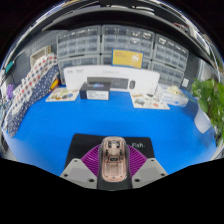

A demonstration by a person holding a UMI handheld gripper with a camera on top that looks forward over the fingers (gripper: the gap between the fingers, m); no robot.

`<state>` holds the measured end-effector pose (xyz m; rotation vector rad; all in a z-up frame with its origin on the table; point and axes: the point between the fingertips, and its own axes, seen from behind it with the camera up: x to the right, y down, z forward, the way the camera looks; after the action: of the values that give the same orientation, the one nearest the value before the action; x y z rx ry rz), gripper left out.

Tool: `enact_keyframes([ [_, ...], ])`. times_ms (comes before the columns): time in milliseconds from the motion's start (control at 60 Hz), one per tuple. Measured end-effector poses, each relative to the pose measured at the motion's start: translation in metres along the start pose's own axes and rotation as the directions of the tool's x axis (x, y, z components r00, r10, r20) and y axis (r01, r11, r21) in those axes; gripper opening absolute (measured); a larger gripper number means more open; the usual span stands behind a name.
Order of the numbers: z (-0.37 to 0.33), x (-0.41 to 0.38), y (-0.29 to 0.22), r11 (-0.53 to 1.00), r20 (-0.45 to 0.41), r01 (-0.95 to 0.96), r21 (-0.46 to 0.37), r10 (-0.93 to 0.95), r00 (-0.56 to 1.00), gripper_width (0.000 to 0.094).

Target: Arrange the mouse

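Purple pads line the two fingers of the gripper, which points level across a blue table with both fingers closed against the sides of one mouse. That mouse, pale beige with a wheel near its front, sits lengthwise between the fingers, nose pointing away. Whether it rests on the table or is lifted cannot be told. Beyond the fingers, at the table's far side, stands one white box, with flat white items to either side. One green plant shows at the right.
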<state>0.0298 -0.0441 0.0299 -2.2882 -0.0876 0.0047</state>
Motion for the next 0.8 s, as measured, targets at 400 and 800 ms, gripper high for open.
enact_keyframes([
  [400, 0.019, 0.002, 0.045, 0.999, -0.002, -0.025, -0.034, 0.025, 1.0, 0.038],
  [800, -0.045, 0.008, -0.002, 0.995, 0.021, -0.101, 0.025, 0.1, 0.995, 0.0788],
])
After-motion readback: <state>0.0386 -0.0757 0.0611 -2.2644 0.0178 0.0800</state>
